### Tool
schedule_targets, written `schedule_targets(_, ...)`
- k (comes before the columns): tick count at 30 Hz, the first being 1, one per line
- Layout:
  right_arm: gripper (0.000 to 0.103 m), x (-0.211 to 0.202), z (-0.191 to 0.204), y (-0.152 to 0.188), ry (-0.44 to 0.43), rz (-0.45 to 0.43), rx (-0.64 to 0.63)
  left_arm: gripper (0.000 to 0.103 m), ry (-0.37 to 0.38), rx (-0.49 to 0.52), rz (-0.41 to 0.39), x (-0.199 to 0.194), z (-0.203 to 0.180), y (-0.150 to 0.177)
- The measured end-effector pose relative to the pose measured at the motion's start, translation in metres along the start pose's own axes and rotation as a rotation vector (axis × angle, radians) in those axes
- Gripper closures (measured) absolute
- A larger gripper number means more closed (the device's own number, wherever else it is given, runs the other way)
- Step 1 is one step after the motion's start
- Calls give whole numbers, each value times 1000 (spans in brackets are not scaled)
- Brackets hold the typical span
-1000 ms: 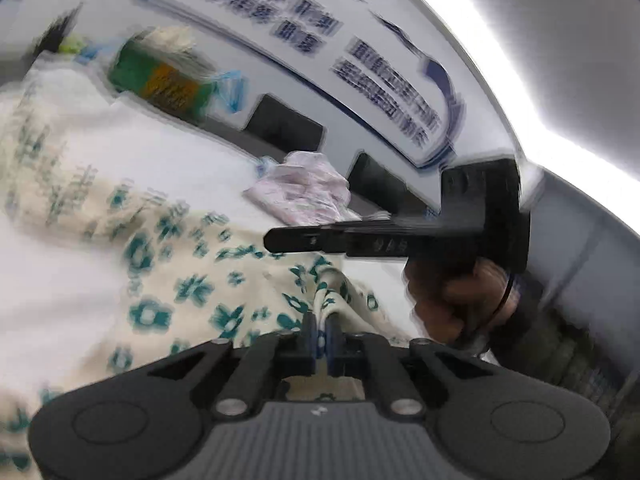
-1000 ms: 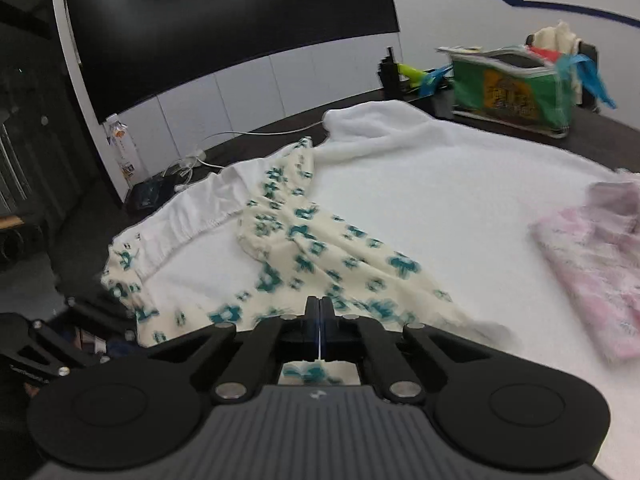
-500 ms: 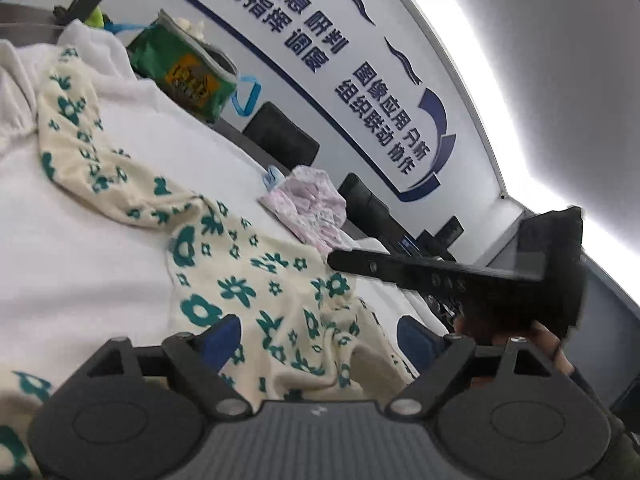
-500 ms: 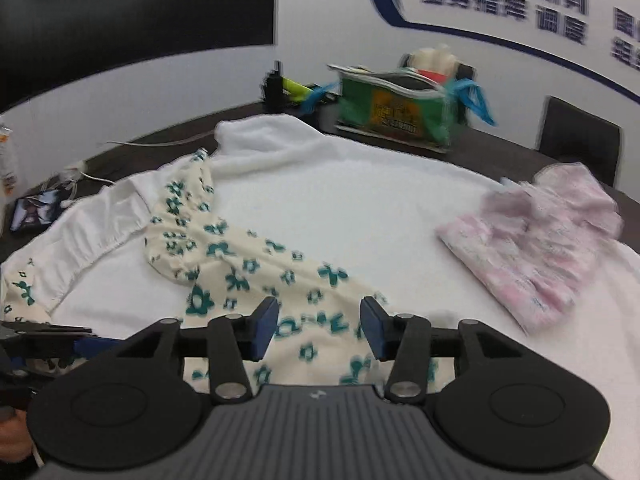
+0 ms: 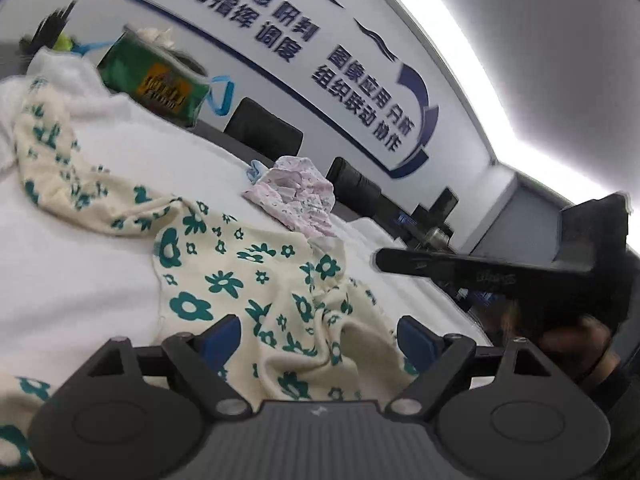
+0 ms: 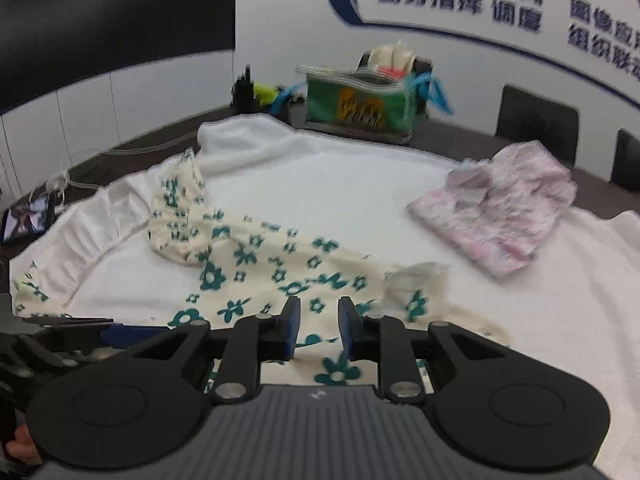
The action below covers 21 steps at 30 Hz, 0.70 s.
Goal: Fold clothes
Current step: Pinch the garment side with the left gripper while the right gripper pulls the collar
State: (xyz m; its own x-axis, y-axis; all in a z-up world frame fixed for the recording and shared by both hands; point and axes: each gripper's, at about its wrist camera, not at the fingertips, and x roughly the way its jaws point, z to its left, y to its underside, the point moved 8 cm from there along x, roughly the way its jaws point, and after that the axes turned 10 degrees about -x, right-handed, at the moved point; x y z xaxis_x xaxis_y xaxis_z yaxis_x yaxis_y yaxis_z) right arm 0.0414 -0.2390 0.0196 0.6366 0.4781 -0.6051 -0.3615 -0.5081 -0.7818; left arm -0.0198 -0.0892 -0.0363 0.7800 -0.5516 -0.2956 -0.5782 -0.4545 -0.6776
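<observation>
With both tongs empty above the cloth, the step in hand is judged to be choosing where to grip; whether the garment is being laid out for a fold or has just been let go after one cannot be settled from these views. Any grip is best taken on a single edge or corner, not on a bunched ridge, so that only one layer lifts and the fold line stays straight. Left tongs: jaws wide apart, holding nothing, with rumpled floral cloth directly under and between them. Right tongs: jaws partly apart, holding nothing, just above the near hem. The garment lies crumpled across the white towel on the bench, one part trailing to the far left. A pink garment lies apart at the right.
</observation>
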Motion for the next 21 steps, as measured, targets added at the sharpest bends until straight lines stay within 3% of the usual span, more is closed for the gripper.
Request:
schedule_targets(4,81,-28,-3,7,22,-35,-8,20,-55,96,33,-1,-5,8)
schedule_targets(12,76,-28,5,28,-79,-13,-68,21,-140,211,-2,0,-22,13)
schedule_targets(13,77,-28,5,30,-87,-7,-78,22,-147,226,5,3,-24,14)
schedule_targets(15,101,-27,6,35,-105,6,-100,25,-146,243,29,8,-31,17)
schedule_targets(21,98,-26,9,47,-158,45,-165,25,-144,341,38,21,-51,25)
